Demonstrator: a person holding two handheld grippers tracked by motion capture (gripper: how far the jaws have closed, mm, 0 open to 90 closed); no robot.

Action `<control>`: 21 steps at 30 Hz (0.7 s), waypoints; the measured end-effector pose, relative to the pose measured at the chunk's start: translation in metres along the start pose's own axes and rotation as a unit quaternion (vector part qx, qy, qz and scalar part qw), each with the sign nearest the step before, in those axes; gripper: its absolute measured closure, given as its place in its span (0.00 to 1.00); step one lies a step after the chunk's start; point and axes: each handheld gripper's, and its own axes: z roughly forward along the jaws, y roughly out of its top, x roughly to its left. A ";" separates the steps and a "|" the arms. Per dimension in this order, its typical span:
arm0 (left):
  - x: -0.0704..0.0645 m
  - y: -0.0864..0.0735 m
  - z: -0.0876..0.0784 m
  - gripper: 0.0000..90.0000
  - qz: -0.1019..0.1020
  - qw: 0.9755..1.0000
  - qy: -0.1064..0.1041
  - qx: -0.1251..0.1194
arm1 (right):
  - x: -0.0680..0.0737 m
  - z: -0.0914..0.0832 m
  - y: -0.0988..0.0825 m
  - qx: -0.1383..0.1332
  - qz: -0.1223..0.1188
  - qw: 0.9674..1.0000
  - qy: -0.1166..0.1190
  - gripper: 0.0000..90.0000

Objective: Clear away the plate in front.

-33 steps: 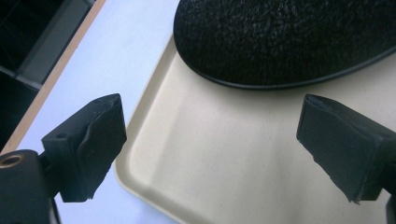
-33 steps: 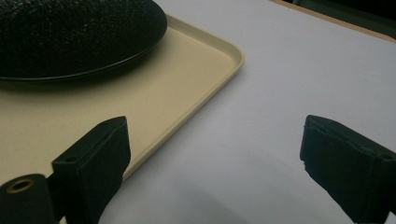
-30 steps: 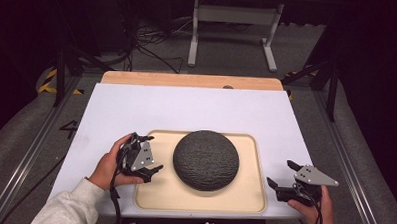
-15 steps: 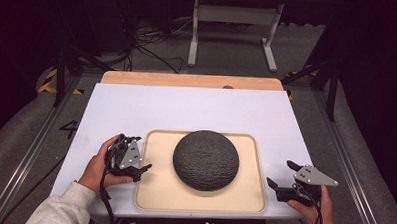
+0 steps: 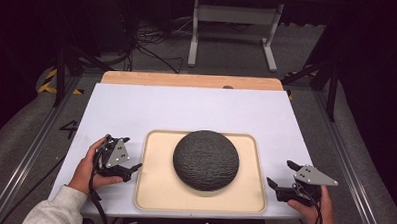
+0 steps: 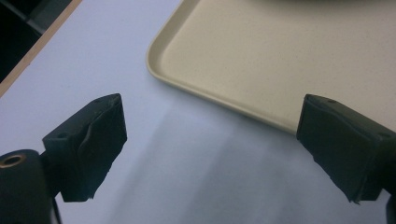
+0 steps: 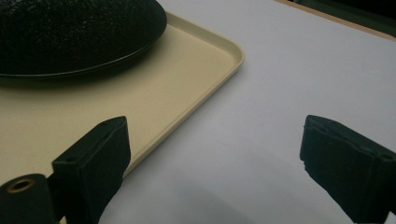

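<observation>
From the high view, a beige tray (image 5: 153, 190) is lying on the white worktop (image 5: 186, 111), and a dark, rough-textured dome (image 5: 206, 160) is sitting on the tray, a little toward its far side. The left tongs (image 5: 127, 152) are resting in a hand just beside the tray's left rim, their jaws standing apart and closing on nothing. The right tongs (image 5: 283, 175) are sitting near the tray's right rim, also spread and empty.

In the left gripper view, the left tongs (image 6: 212, 149) are gaping wide over bare worktop (image 6: 93, 56), with the rounded corner of the tray (image 6: 243, 60) lying just ahead of them.

In the right gripper view, the right tongs (image 7: 215, 163) are standing wide apart; the tray's (image 7: 187, 74) edge is running past the near jaw, and the dome (image 7: 70, 32) is sitting on the tray farther off.
</observation>
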 end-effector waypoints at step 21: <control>0.007 -0.034 -0.025 0.10 -0.073 0.997 -0.008 -0.034 | 0.000 0.003 0.002 0.001 -0.002 1.000 0.002 0.10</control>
